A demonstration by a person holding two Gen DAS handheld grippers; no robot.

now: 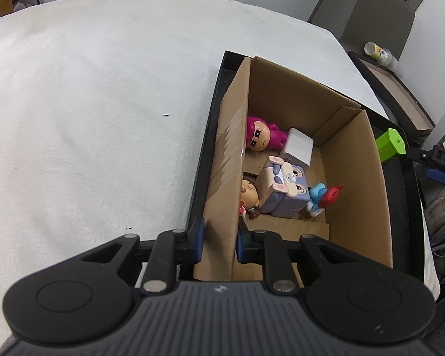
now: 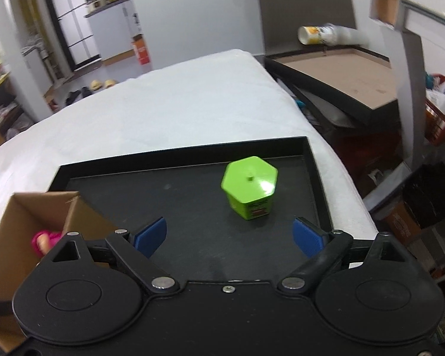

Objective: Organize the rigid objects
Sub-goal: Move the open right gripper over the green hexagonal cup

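Note:
A cardboard box [image 1: 353,160] stands in a black tray [image 1: 206,136] on the white cloth. My left gripper [image 1: 219,241] is shut on the box's near left wall. Inside the box lie a pink-haired figure [image 1: 259,133], a white block [image 1: 298,148], a lilac rabbit cube [image 1: 284,190], a brown-haired doll [image 1: 249,197] and a blue figure with a red cap [image 1: 326,197]. A green hexagonal box [image 2: 249,187] stands upright on the tray floor [image 2: 163,190], also visible past the box's right wall [image 1: 390,145]. My right gripper [image 2: 230,235] is open, just short of it, nothing between its fingers.
A second black tray with a brown board [image 2: 341,68] sits on a lower stand to the right, a tipped paper cup [image 2: 320,34] behind it. The white cloth [image 1: 89,103] stretches wide to the left of the tray. Shelves and shoes line the far wall.

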